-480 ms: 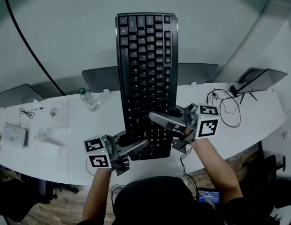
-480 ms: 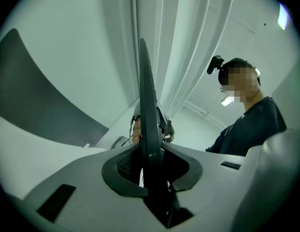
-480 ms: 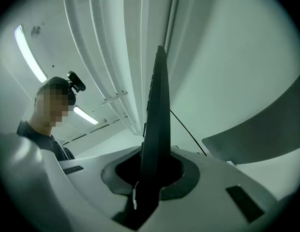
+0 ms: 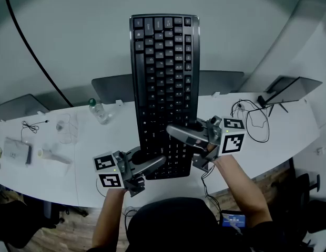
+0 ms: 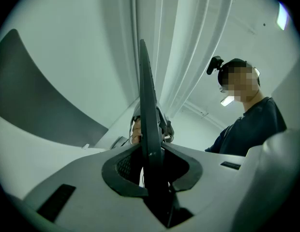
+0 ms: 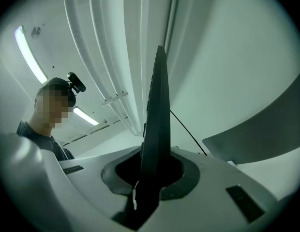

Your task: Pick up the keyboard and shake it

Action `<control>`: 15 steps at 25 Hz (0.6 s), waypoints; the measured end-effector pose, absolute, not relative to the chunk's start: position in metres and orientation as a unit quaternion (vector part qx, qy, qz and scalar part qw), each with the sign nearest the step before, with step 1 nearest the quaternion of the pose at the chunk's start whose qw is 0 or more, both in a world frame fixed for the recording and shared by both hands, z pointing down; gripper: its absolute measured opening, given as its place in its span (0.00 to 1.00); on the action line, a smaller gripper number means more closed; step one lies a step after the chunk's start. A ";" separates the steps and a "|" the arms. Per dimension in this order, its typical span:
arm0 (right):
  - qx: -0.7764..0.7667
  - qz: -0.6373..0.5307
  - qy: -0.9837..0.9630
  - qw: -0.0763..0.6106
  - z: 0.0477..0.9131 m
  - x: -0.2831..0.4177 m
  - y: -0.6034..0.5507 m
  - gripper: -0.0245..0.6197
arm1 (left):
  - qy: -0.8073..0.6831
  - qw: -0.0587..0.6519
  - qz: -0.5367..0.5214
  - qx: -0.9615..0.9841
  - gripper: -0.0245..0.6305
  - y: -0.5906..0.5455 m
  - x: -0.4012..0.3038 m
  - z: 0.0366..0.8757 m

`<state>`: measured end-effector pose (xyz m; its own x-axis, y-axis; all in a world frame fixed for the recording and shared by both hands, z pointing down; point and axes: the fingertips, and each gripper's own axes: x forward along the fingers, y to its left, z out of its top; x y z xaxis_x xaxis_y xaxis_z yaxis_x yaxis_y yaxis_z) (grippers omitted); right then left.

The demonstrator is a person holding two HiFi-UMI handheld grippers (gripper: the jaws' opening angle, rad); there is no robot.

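The long white curved table [image 4: 52, 175] is being seen below, while the black full-size plastic keyboard [image 4: 164, 88] is being held clear above it, stretched towards 12 o'clock with its keys facing up. Its near end is being clamped from 7 o'clock by the left gripper [image 4: 154, 163] and from 4 o'clock by the right gripper [image 4: 177, 133], the fingers [image 4: 147, 165] of each being pressed shut on the thin board. The lift is being judged as done; a shake with both grips firm is being called for next.
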<state>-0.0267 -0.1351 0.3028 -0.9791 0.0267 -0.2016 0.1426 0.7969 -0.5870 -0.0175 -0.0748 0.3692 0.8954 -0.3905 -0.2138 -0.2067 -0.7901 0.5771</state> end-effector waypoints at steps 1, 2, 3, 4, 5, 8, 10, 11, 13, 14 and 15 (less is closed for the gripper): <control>0.044 -0.318 0.942 0.094 0.303 -0.027 -0.135 0.16 | -0.161 0.281 -0.164 0.932 0.19 -0.074 -0.018 0.369; 0.043 -0.321 0.941 0.096 0.303 -0.027 -0.135 0.16 | -0.161 0.281 -0.164 0.932 0.19 -0.074 -0.018 0.369; 0.042 -0.323 0.941 0.098 0.303 -0.027 -0.135 0.16 | -0.161 0.280 -0.165 0.932 0.19 -0.074 -0.019 0.369; 0.041 -0.323 0.940 0.099 0.303 -0.027 -0.135 0.16 | -0.161 0.280 -0.165 0.932 0.19 -0.073 -0.019 0.369; 0.041 -0.324 0.940 0.100 0.303 -0.027 -0.135 0.16 | -0.161 0.279 -0.166 0.932 0.19 -0.073 -0.019 0.368; 0.039 -0.324 0.940 0.104 0.303 -0.027 -0.135 0.16 | -0.164 0.273 -0.168 0.933 0.19 -0.073 -0.021 0.368; 0.036 -0.325 0.939 0.108 0.303 -0.027 -0.135 0.16 | -0.168 0.266 -0.170 0.934 0.19 -0.073 -0.023 0.367; 0.034 -0.325 0.939 0.110 0.303 -0.027 -0.135 0.16 | -0.170 0.263 -0.171 0.934 0.19 -0.073 -0.024 0.367; 0.029 -0.325 0.939 0.113 0.302 -0.027 -0.135 0.16 | -0.175 0.257 -0.173 0.935 0.19 -0.073 -0.025 0.366; 0.027 -0.324 0.939 0.113 0.302 -0.028 -0.135 0.16 | -0.178 0.253 -0.172 0.935 0.19 -0.072 -0.026 0.366; 0.025 -0.323 0.939 0.114 0.302 -0.028 -0.135 0.16 | -0.180 0.250 -0.172 0.936 0.19 -0.072 -0.027 0.366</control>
<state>-0.0278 -0.1352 0.3023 -0.9729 -0.0256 -0.2299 0.1213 0.7899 -0.6011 -0.0268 -0.0725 0.3659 0.8758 -0.4237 -0.2312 -0.2517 -0.8097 0.5301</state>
